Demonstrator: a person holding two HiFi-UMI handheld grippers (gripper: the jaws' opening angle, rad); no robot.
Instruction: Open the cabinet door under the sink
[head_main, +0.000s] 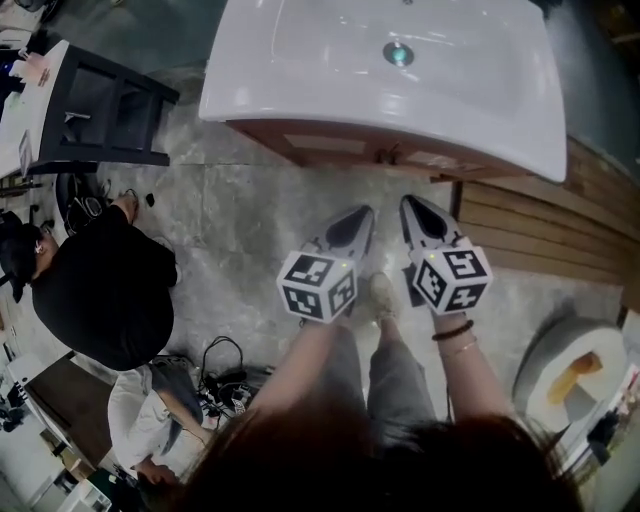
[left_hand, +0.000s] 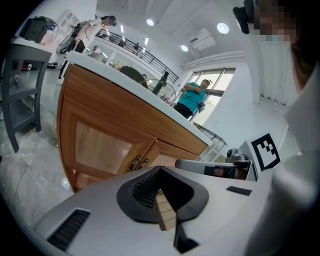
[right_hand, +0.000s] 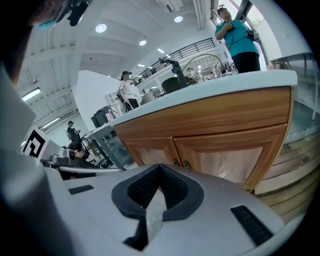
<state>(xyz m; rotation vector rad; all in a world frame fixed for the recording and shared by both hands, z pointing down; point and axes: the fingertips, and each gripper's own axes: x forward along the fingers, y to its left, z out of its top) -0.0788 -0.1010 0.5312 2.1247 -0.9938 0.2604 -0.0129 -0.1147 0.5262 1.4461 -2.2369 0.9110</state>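
Left hand-held gripper (head_main: 360, 218) and right hand-held gripper (head_main: 412, 208): jaws closed, empty, short of cabinet door (right_hand: 225, 160) under sink (head_main: 260, 95). Risk: two knobs (right_hand: 181, 163) sit side by side at seam; closed tips may slip off or hook wrong one.

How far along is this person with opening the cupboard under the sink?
Nothing done yet: both cabinet doors are shut. In hand: the left gripper and right gripper, jaws shut and empty, hover short of them. Left: grip a door knob and pull.
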